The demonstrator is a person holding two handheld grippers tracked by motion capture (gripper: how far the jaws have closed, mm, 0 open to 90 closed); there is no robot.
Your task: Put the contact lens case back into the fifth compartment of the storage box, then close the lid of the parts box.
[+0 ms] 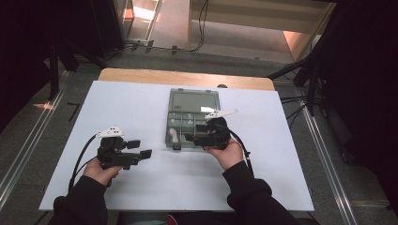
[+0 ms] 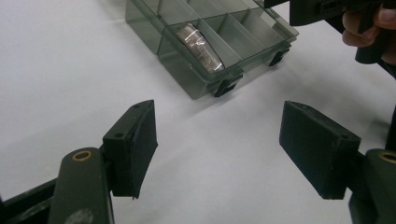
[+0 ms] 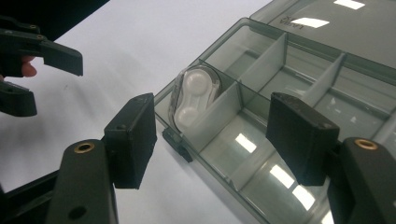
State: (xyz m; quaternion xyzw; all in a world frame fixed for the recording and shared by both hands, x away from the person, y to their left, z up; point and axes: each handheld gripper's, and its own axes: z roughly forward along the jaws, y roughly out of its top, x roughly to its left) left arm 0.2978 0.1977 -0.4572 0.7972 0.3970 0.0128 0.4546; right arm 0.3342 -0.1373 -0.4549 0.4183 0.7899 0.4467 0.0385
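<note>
Smoky grey translucent plastic: a compartment box, lid thrown back toward the far side, sitting on the white table just right of centre in the high view. Inside, divider walls forming small cells; in the near-left cell, a white contact lens case standing on edge, leaning against a divider, also seen as a pale shape in the high view and edge-on in the left gripper view. Two black latches on the box's near wall. Embossed lettering on the lid's edge in the right gripper view, too small and skewed to read; no legible brand or label anywhere.

Right claw held low at the box's near-right corner, pointing left across the near cells, jaws spread with nothing between the pads; in its own view the pads frame the near cells, apart from the lens case. Left claw resting well left of the box on bare table, pointing right, jaws spread wide and empty, as in its own view. Black sleeves entering from the near edge.
</note>
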